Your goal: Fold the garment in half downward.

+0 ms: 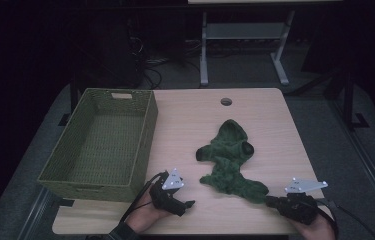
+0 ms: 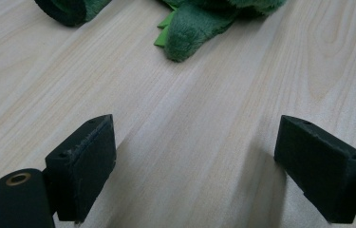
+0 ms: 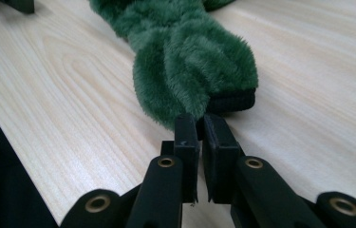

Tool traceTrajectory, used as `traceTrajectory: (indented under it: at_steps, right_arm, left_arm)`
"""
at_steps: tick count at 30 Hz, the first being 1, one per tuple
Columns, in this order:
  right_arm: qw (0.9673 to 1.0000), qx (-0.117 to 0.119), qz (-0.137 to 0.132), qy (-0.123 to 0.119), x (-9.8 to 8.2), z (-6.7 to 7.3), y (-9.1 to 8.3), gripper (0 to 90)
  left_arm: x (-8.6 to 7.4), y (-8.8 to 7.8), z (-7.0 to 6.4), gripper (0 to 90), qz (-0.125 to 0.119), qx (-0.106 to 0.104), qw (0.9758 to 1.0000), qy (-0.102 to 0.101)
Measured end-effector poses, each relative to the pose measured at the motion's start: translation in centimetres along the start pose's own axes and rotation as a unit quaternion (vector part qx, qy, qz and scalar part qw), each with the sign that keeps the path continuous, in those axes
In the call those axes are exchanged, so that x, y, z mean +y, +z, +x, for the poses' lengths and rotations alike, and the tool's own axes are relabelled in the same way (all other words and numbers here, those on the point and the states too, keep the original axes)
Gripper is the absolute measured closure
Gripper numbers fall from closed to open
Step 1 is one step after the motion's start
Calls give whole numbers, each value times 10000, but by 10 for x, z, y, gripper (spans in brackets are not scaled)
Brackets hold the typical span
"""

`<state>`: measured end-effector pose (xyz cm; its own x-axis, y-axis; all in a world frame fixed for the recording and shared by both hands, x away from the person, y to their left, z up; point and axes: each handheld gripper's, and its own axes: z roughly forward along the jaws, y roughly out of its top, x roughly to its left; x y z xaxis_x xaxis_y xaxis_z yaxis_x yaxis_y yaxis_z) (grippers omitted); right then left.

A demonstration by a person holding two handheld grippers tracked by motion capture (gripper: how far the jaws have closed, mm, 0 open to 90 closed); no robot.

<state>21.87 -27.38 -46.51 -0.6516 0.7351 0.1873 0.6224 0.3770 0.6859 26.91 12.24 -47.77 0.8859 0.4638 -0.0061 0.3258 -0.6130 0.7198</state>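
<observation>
Grasping comes first: I pinch the fuzzy green fleece garment (image 3: 190, 61) by its cuff, seemingly, with my right gripper (image 3: 199, 124), left gripper (image 2: 194, 166) gaping idle; next needs lifting toward the woven olive basket (image 1: 100, 145).

1. The high view was dim — the room around the table (image 1: 255, 115) sank into near black, and fine detail was soft.
2. Both gripper views were brighter, evenly lit, with soft shadows beside the black pads (image 2: 88, 161).
3. The nearest gripper parts looked slightly blurred; no glare showed.
</observation>
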Motion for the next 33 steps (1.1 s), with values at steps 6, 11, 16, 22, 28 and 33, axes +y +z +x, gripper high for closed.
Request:
traceTrajectory:
  at_steps: [6,11,16,22,28,33]
  right_arm:
    - [9994,51,-287,-183,12,0,-6,850]
    - [9971,102,-521,-553,34,4,-3,850]
    - [9940,227,-652,-846,56,10,5,850]
    - [9904,352,-732,-1116,78,15,21,834]
    - [9881,509,-817,-1197,96,18,38,754]
    - [9879,474,-1012,-1071,102,14,36,738]
  left_arm:
    - [0,0,0,130,0,4,10000,3]
    - [0,0,0,130,-3,8,10000,8]
    - [0,0,0,130,-2,9,10000,8]
    - [0,1,0,130,-20,8,10000,-13]
    - [0,0,0,130,-11,17,10000,13]
    - [0,1,0,130,-27,13,10000,-13]
